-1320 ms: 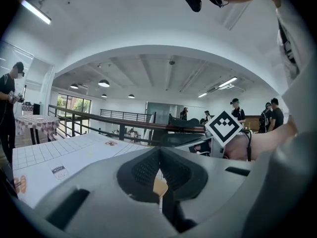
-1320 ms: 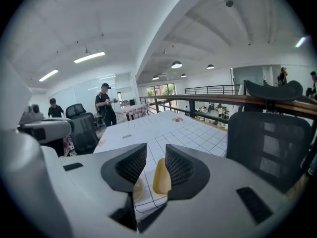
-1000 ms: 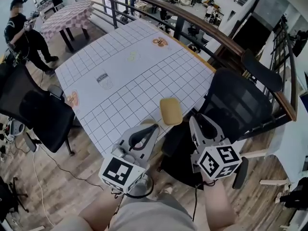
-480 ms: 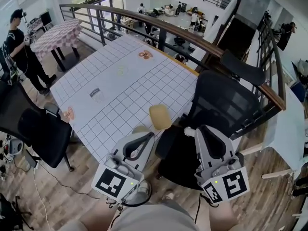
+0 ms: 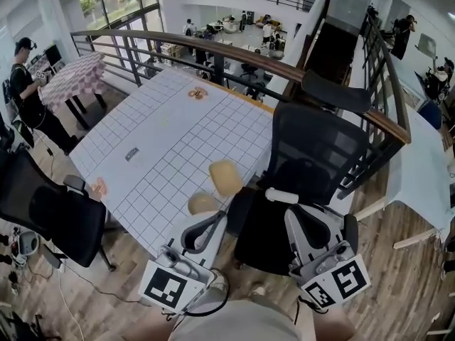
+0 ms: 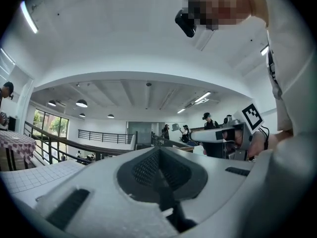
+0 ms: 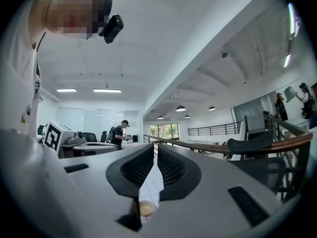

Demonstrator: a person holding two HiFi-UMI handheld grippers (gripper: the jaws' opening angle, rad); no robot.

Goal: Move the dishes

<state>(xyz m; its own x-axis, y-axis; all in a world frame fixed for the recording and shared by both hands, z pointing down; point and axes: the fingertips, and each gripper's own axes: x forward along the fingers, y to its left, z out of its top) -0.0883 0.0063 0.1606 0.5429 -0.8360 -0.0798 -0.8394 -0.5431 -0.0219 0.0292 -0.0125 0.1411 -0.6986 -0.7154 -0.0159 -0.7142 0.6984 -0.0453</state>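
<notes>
A gridded desk (image 5: 163, 141) beside the railing (image 5: 298, 69) is carrying two tan dishes (image 5: 225, 177) at its near corner. The left gripper's (image 6: 158, 155) fingers are pressing closed; the right gripper's (image 7: 157, 150), empty, have just been closing to a slit.

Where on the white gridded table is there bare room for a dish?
The broad middle of the white gridded table is bare, between the small orange item at the far edge and the oblong tan dish and round tan dish. The near corner around them is crowded, with a black mesh chair alongside.

tan squarish dish (image 5: 225, 177) | tan round dish (image 5: 202, 203) | both flat, table (image 5: 163, 133) near edge
</notes>
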